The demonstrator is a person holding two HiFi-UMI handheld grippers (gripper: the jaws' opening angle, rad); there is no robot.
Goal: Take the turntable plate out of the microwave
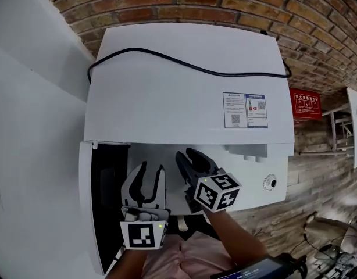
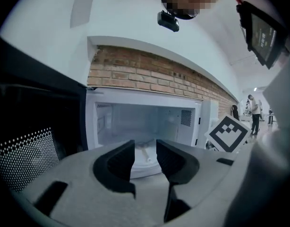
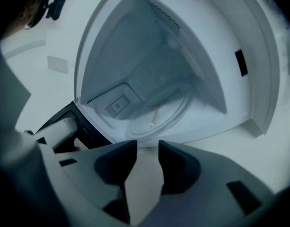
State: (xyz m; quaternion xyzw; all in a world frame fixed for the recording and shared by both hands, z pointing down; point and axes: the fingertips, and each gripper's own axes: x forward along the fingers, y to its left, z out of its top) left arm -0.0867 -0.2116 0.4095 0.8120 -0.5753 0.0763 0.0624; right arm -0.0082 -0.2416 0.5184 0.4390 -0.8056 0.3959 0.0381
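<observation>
White microwave against a brick wall, seen from above. Black cable lies across its top; two printed stickers near the top's front right.

Door swung open to the left, dark inner face showing.

Left claw in front of the open cavity, towards the door side. Jaws apart with a narrow gap, nothing between them.

Right claw just beside it to the right, tilted; its marker cube faces up. Jaws likewise parted and empty.

Turntable plate is inside the microwave, lying flat on the cavity floor (clear glass, so mostly a pale rim and hub in the left gripper view). In the right gripper view the plate sits beyond the jaw tips, apart from them. Neither claw touches it.

A few people stand far off at the right edge of the left gripper view.
</observation>
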